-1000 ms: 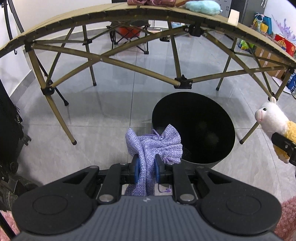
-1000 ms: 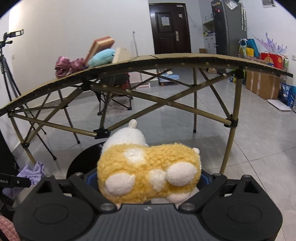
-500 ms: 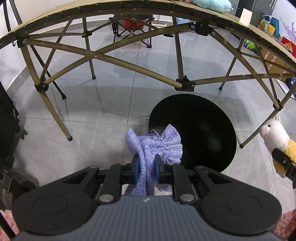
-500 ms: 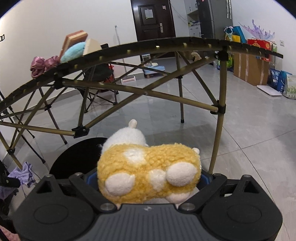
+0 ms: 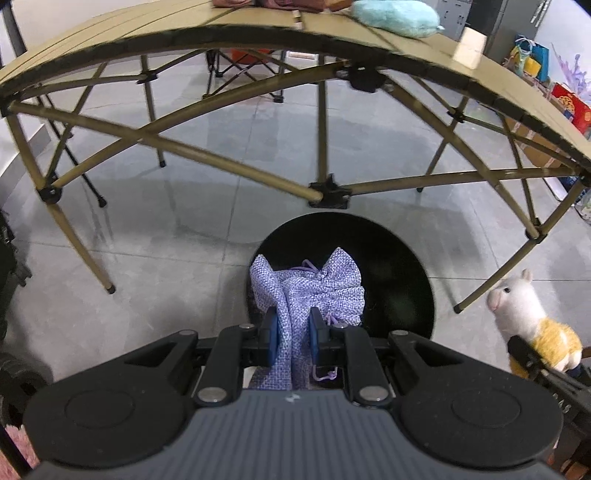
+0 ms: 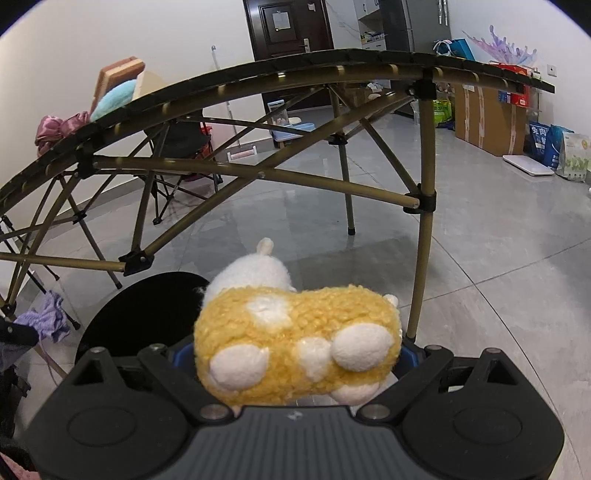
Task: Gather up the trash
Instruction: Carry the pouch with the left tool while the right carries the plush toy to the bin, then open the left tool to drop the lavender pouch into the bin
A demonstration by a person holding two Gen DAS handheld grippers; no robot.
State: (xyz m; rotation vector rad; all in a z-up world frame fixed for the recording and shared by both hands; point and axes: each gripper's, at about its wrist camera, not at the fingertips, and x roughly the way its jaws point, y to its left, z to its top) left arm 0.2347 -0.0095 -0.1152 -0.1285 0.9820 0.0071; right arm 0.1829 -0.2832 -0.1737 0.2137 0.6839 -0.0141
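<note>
Your left gripper [image 5: 291, 326] is clenched on the purple drawstring pouch [image 5: 308, 291], its blue pads pinching the bunched cloth low down, so the gathered top flares out above them at 12 o'clock. The black bin [image 5: 391, 266] opens just beyond, with the pouch overlapping its near-left rim in the left wrist view. Your right gripper [image 6: 295, 356] is clamped around the yellow-and-white alpaca plush [image 6: 295, 336], which fills the span between its fingers; from that camera the bin [image 6: 147, 306] lies at about 10 o'clock, down to the left.

The main risk is releasing too soon. The pouch sits over the rim rather than the middle of the opening, so if you let go here it may catch the edge and slide onto the tiled floor [image 5: 166, 258] at 9 o'clock. Its loose cord [image 5: 325, 374] dangles by the right pad and could snag there, leaving the pouch hanging after the fingers part.

The folding table [image 5: 258, 29] arches overhead at 12 o'clock, and one of its legs [image 6: 423, 266] stands close by the bin. Swinging the plush across toward the bin could knock a strut. The two grippers are also near each other; bringing both over the opening together invites a collision.
</note>
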